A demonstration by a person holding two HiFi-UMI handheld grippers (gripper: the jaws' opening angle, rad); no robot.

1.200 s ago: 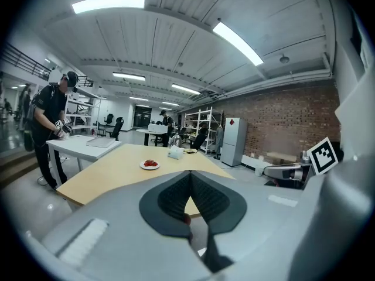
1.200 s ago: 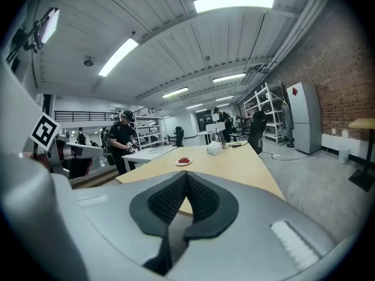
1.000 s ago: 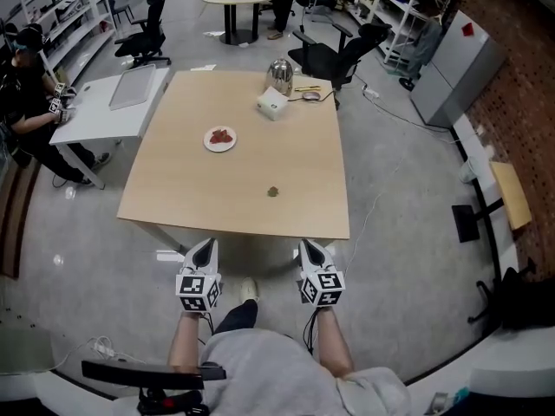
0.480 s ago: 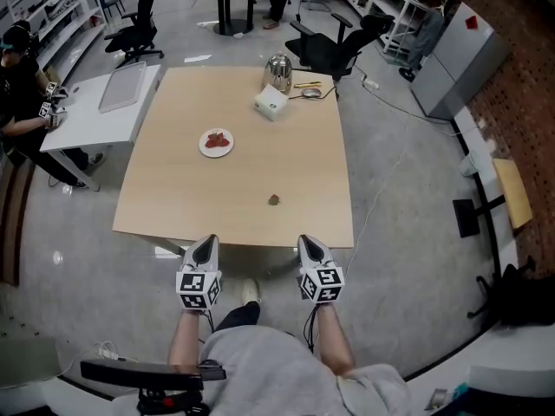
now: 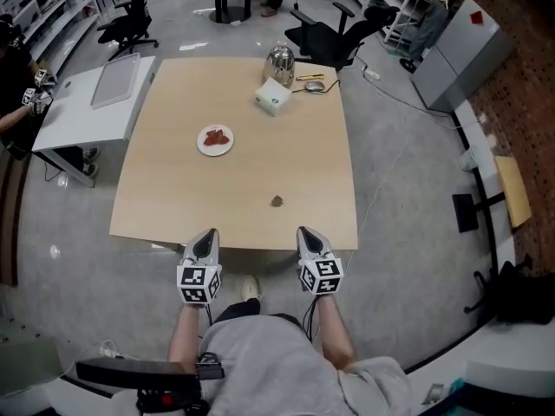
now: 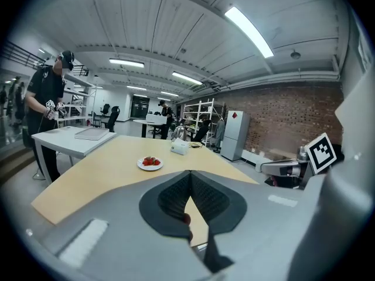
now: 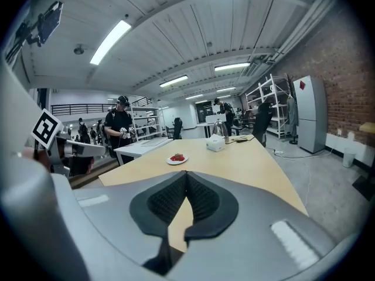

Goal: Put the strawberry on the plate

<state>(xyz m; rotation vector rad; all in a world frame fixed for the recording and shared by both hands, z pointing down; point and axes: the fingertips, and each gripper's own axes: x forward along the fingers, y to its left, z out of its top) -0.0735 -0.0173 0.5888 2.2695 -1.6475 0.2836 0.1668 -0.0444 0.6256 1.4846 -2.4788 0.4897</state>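
A single strawberry (image 5: 277,201) lies on the wooden table (image 5: 173,198), toward the near edge. Further back and to the left, a white plate (image 5: 215,139) carries a few strawberries; it also shows in the left gripper view as plate (image 6: 151,163) and in the right gripper view as plate (image 7: 177,159). My left gripper (image 5: 208,236) and right gripper (image 5: 308,232) hover side by side just off the table's near edge, both shut and empty. A speck of red, the strawberry (image 6: 186,218), peeks through the gap below the left jaws.
A white box (image 5: 272,99) and a metal kettle (image 5: 279,60) stand at the table's far side, with small items beside them. A white side table (image 5: 82,115) and a person (image 5: 17,76) are at the left. Office chairs (image 5: 334,37) stand behind.
The view has shifted forward toward the table, and both grippers have come closer to its near edge. Strawberry and plate have not moved on the table.
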